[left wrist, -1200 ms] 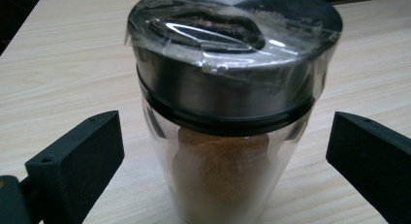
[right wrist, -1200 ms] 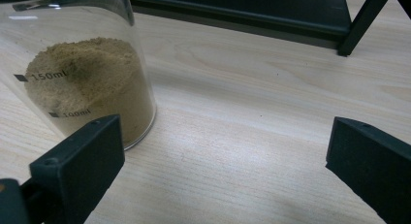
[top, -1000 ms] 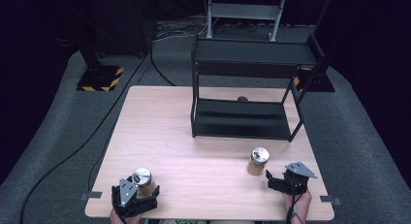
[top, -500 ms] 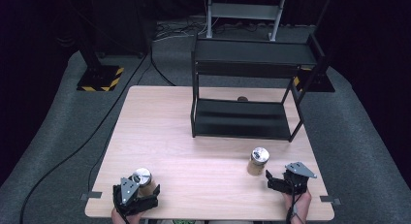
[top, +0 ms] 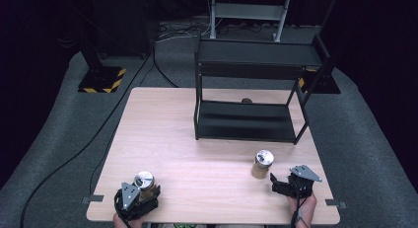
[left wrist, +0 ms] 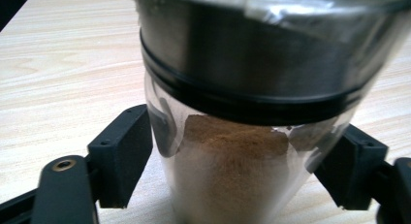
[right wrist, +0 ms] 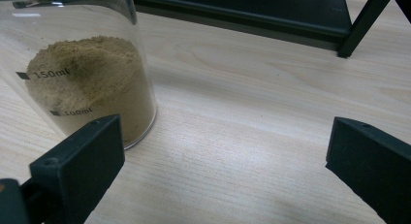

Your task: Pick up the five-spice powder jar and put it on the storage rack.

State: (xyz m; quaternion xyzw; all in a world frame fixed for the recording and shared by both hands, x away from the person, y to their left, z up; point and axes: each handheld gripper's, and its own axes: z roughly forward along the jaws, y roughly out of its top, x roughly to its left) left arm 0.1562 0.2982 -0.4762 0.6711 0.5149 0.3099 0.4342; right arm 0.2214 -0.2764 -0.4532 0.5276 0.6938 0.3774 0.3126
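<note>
A glass jar of brown powder [top: 144, 180] with a metal lid stands near the table's front left corner. My left gripper [top: 143, 191] has just been closing on it. In the left gripper view both black pads [left wrist: 127, 153] press against the jar's glass wall [left wrist: 242, 151] below the lid. A second jar of tan powder [top: 262, 163], marked with measuring lines [right wrist: 87, 88], stands near the front right. My right gripper [top: 278, 182] rests just right of and behind this jar. It is open [right wrist: 225, 151], with the jar off its left jaw and bare wood between the jaws.
A black two-level metal shelf rack [top: 246, 122] stands on the far right half of the wooden table [top: 197, 154]. A small dark round thing [top: 246, 100] lies behind it. Cables and a stand base with yellow-black stripes [top: 101, 82] are on the floor beyond.
The left gripper's jaws have drawn in from wide apart onto the jar between them. Neither hand has moved, and the right gripper looks the same.
</note>
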